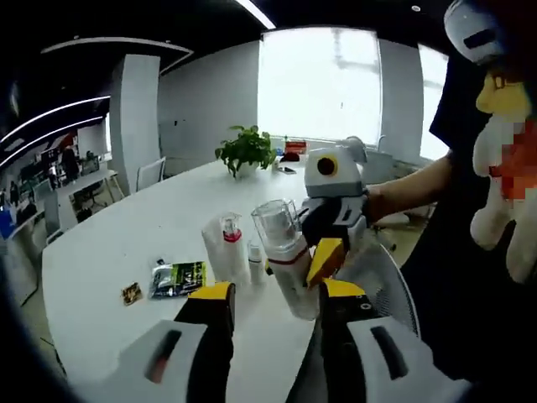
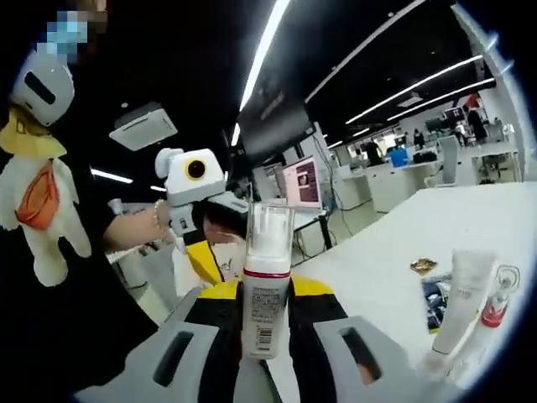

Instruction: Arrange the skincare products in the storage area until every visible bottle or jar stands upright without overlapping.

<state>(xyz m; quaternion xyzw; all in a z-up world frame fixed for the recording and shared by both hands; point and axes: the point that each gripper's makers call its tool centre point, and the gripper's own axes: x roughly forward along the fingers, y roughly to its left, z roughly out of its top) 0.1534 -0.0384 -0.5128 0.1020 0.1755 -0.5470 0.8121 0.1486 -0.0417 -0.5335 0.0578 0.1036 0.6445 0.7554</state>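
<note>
Now the right gripper holds a white pump bottle between its yellow-tipped jaws, which close on the lower body of the bottle, where the printed label and barcode are. The bottle has a clear cap and a red band under it, and it is lifted off the white table. In the left gripper view the same bottle appears held by the right gripper, tilted a little, above the table edge. The left gripper hovers just in front with its jaws apart and nothing between them. On the table a small group of skincare products stands upright: a white tube, a pump bottle with a red collar and a small white bottle, all close together. A green sachet and a small dark packet lie flat a bit apart from them, and a potted plant stands far behind. The step in hand seems to be placing the held bottle upright near this group. To do it well, the person should first turn the bottle fully vertical, lower it on a free spot just beside the others without touching them, and release only when the base sits flat. The bottle is tall and narrow, so it probably tips easily if it is released while tilted.
</note>
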